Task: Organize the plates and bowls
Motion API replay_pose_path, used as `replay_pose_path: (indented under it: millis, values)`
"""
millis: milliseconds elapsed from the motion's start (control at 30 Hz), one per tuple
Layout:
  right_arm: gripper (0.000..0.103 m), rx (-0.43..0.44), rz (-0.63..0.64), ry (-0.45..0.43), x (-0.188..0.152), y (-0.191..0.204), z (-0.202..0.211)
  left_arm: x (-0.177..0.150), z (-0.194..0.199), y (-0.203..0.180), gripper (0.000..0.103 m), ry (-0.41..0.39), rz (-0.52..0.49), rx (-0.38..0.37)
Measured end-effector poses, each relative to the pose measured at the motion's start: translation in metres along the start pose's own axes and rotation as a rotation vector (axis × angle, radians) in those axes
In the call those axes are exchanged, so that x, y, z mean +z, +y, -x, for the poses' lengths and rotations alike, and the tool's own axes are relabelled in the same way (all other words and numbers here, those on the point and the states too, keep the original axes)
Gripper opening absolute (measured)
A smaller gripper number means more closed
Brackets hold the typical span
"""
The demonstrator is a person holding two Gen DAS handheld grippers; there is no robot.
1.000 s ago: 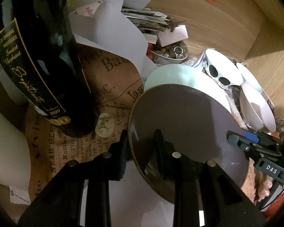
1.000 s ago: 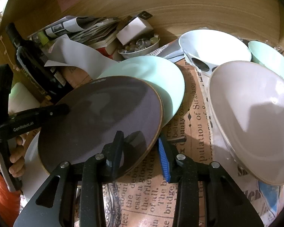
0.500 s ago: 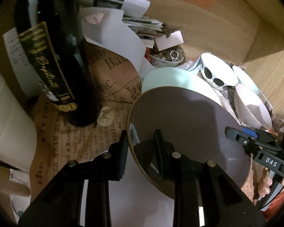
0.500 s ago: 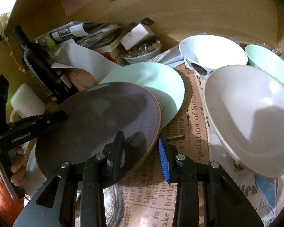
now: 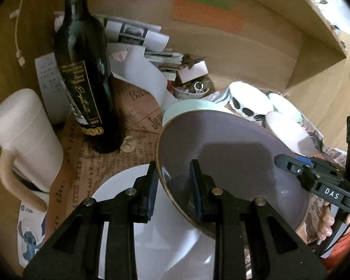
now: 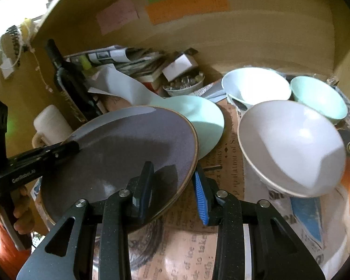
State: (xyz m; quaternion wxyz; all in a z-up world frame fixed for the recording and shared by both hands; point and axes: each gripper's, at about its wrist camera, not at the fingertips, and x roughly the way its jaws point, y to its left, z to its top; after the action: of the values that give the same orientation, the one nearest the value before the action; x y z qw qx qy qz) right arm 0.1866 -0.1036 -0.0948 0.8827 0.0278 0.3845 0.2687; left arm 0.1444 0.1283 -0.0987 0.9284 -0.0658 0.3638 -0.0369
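The newsprint-covered table (image 6: pixel 224 163) carries the crockery. A round matte purple-grey plate (image 5: pixel 233 158) with a bronze rim is tilted above a flat white plate (image 5: pixel 165 228), clamped at opposite edges: the left gripper (image 5: pixel 173 186) pinches its near rim, and the right gripper (image 6: pixel 172 186) straddles the other side, apparently gripping, though the blue pad looks slightly off. A pale mint plate (image 6: pixel 198 116) lies just behind, a large pinkish-white bowl (image 6: pixel 291 144) to the right.

A wooden shelf (image 6: pixel 256 46) is carrying a newsprint-patterned sheet (image 6: pixel 224 163), and sitting on that sheet are a wine bottle (image 5: pixel 86 74), a mint plate (image 6: pixel 198 116), a white plate (image 5: pixel 119 189) and three bowls (image 6: pixel 289 147).
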Motion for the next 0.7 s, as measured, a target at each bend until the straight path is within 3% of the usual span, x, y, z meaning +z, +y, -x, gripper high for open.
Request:
replay_pose_path:
  millis: [700]
  values:
    - [0.031, 0.003, 0.032, -0.078, -0.037, -0.02, 0.077, -0.04, 0.058, -0.064, 0.027, -0.071, -0.013, -0.024]
